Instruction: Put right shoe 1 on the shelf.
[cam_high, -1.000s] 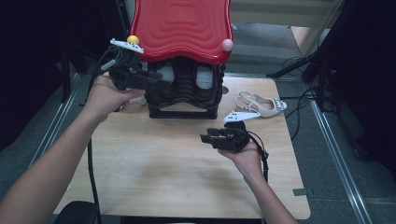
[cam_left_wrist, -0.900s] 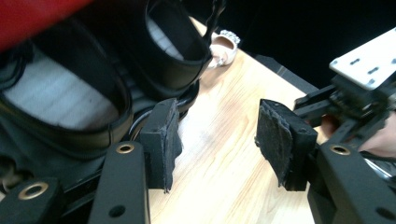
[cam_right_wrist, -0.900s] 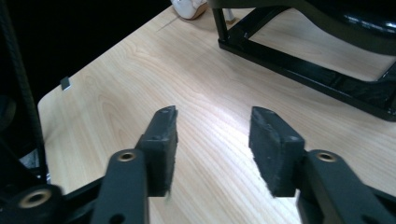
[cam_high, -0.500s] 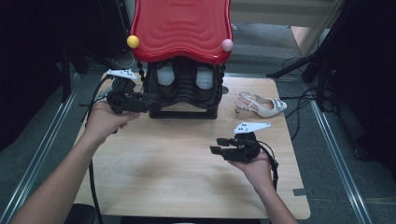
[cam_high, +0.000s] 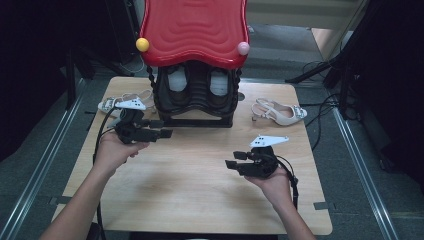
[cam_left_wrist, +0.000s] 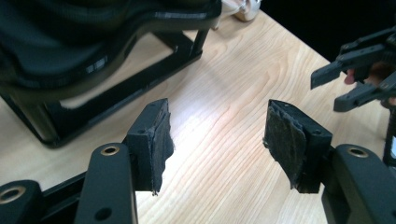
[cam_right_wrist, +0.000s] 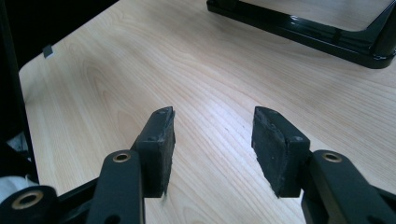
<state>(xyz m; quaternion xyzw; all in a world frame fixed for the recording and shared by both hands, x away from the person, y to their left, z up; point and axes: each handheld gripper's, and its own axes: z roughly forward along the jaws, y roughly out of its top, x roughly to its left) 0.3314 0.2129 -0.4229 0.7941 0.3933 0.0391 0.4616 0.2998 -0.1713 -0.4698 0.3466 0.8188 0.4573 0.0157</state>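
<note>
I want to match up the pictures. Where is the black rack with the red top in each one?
High view: the black rack stands at the table's far middle.
Left gripper view: its base is at upper left.
Right gripper view: its base bar crosses the top right.
Shared landmark: the wooden table.

- We see a light wooden bench with a fine, wavy grain.
- We see a glossy black rack under a bright red, rippled top, with a yellow ball and a pink ball at its front corners.
- We see two pale beige strappy sandals, one right of the rack, one left of it.
- We hold a black left tool and a black right tool, each topped with a pale grey plate; their pads are dark and matte.
</note>
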